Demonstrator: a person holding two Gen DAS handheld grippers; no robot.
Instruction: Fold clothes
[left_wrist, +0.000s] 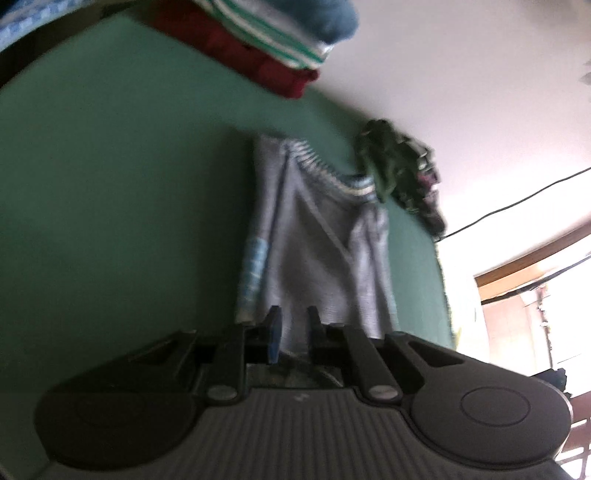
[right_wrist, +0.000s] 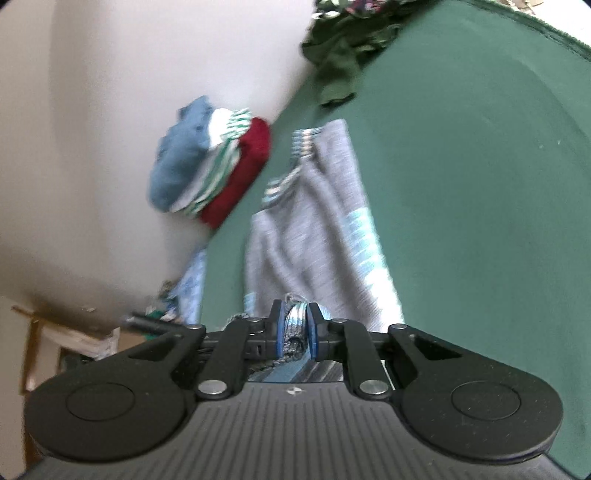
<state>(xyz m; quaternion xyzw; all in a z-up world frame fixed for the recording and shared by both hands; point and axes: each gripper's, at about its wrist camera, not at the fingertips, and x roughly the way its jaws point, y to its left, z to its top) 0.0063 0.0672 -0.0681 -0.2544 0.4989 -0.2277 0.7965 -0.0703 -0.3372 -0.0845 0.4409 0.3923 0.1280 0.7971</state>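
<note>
The grey knit garment (right_wrist: 314, 229) lies stretched along the green tabletop (right_wrist: 480, 184), folded lengthwise into a long narrow strip. It is heathered grey, with a ribbed collar striped in grey, white and pale blue at the far end and a pale blue-and-white striped band down one long edge. Soft creases run along its length.

My right tongs (right_wrist: 297, 328) are nearly closed and clamp a bunched bit of the near hem, ribbed striped cloth pressed between the blue pads. My left tongs (left_wrist: 293, 332) stand at the garment's near edge too; in that blurred view a gap shows between the fingers with grey cloth behind it, but they are closed down tight, and I cannot tell whether cloth is caught in them.

At the tabletop's edge by the pale wall sits a stack of folded clothes (right_wrist: 210, 166): blue on top, green-and-white stripes, red beneath. A dark green crumpled heap (right_wrist: 340, 55) lies at the far end, beyond the collar.

No brand, label or writing can be read; everything is too blurred.
</note>
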